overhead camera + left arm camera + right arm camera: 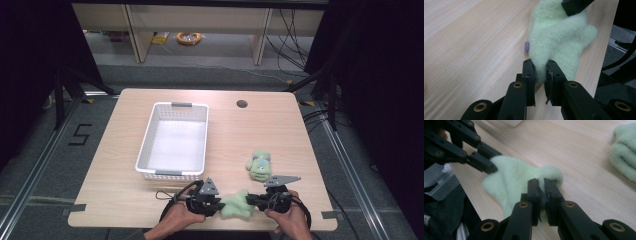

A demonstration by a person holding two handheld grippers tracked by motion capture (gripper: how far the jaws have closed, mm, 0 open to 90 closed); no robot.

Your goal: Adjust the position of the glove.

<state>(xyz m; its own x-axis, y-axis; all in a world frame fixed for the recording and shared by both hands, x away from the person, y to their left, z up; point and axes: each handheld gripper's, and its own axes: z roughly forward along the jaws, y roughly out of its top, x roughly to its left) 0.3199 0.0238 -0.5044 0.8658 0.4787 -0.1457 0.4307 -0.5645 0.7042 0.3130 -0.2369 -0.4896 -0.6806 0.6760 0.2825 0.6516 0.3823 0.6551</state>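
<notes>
Both grippers, left [214, 205] and right [253, 200], pinch our green mitten [236, 205] with nearly closed jaws; pulling apart risks slipping off the bench [125, 175].

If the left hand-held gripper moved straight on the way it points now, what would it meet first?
The green fleece mitten that its jaws already pinch; just beyond, probably the right hand-held gripper holding the mitten's far side.

The second green mitten [624, 157] was cut off by the right edge of the right gripper view. Near the table [125, 200] front edge, both hands [180, 217] ran off the bottom of the high view. The basket [150, 130] holes looked too small to tell apart.
</notes>
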